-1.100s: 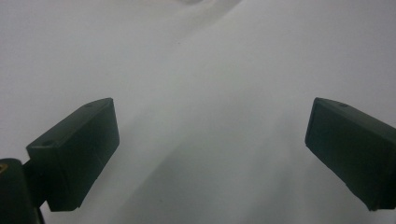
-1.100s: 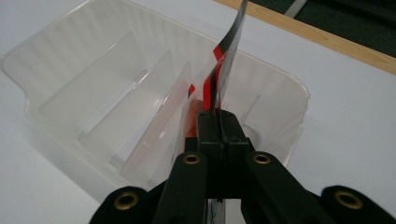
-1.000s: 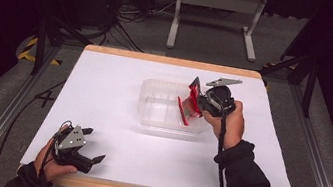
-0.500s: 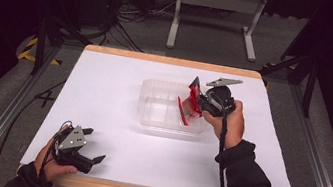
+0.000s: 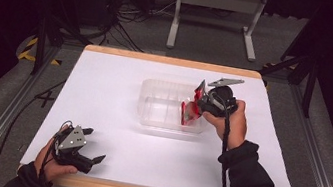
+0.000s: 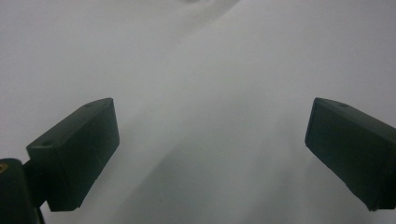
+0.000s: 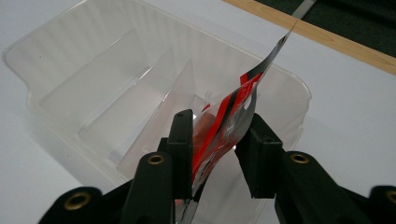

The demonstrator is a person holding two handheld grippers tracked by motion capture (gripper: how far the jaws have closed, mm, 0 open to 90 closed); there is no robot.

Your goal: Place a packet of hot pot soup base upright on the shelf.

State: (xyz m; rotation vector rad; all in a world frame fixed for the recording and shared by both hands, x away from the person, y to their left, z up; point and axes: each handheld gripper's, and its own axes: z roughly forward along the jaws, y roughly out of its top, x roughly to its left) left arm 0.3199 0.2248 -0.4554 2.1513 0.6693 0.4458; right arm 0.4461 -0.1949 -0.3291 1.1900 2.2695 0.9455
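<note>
Right gripper view: my right gripper point(image 7: 217, 144) pinches a red packet point(image 7: 233, 112) over the clear tray point(image 7: 70, 51). High view: my left gripper point(image 5: 87, 149), jaws apart, holds nothing above the desk point(image 5: 114, 90)

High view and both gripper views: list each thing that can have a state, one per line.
Clear tray: upright on the white table, lidless, its divided compartments look bare.
Red packet: between the right gripper's jaws, standing on edge, bent, over the tray's right end.
Right gripper: shut on the packet.
Left gripper: open, holding nothing, low at the table's near left corner.
</note>
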